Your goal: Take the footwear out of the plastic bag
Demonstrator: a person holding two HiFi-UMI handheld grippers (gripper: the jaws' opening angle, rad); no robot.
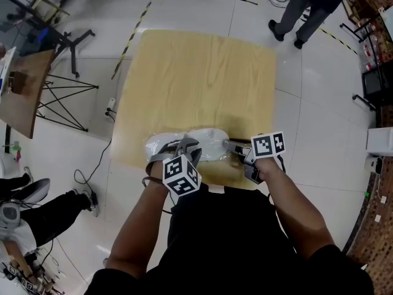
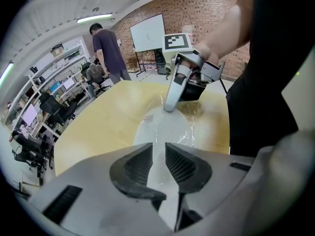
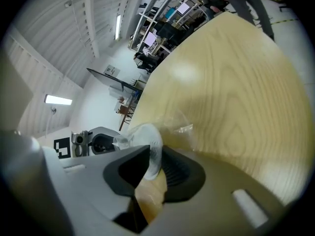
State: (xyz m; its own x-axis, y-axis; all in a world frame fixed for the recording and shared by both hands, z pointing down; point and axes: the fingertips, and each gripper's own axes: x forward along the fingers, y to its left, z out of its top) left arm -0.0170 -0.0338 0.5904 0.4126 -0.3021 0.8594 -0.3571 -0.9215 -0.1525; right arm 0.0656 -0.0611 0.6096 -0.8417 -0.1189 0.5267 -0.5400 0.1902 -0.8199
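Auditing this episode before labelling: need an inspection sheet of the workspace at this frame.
Surface: pale wooden table on a tiled floor.
Job's things: white shoe inside the clear plastic bag, at the table's near edge.
Clutter: nothing seen.
Grippers: left gripper jaws narrowly apart over the shoe, no pinch seen; right gripper closed on the shoe's end through the bag.
Cables: one cable on the floor left of the table.
Surroundings: person standing beyond the far corner; seated legs at left; striped floor tape.

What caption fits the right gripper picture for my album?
Right gripper pinches the bagged white footwear on a wooden table.
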